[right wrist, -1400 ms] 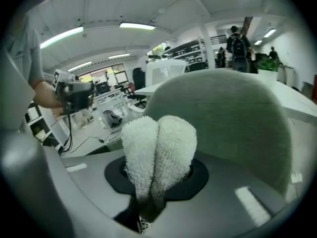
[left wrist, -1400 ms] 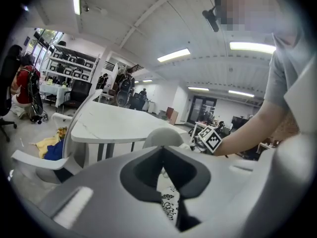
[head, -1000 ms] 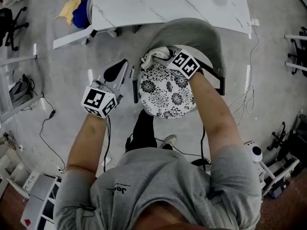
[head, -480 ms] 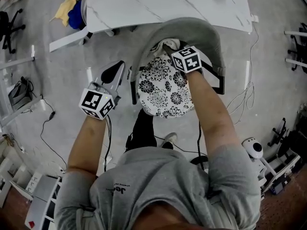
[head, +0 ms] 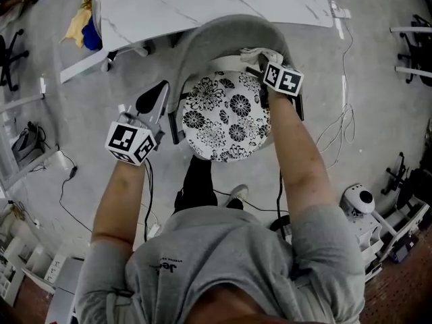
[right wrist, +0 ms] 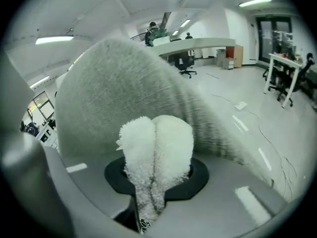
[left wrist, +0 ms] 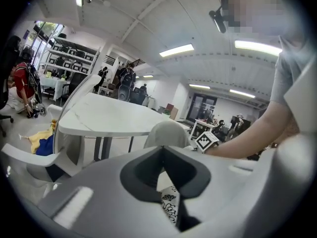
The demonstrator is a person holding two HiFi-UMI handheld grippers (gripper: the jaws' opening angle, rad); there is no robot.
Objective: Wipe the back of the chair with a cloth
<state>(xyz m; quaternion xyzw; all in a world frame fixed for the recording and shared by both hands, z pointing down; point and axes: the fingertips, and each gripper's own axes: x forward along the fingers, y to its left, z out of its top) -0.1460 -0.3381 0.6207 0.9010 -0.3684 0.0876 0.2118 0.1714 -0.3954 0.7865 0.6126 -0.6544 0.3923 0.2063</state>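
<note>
Right gripper view shows the right gripper (right wrist: pixel 153 195) with its jaws clamped on a fluffy white cloth (right wrist: pixel 157 143), whose bunched end sits right at the grey, napped inner face of the chair back (right wrist: pixel 109 83); whether it truly touches I cannot tell. From the head view, the cloth lies inside the curve of the back, on the chair's side nearer the person's right arm, above the floral seat cushion (head: pixel 228 117). The left gripper (head: pixel 156 96) hangs beside the chair's opposite edge, jaws together on nothing, clear of the frame. Only a narrow fold is pinched, so drag on the nap could tug the cloth free. Nothing steadies the chair, so a firm push might shift it toward the white table (head: pixel 202 5) behind it. If the wad folds over, hard jaw tips could scrape the back
</note>
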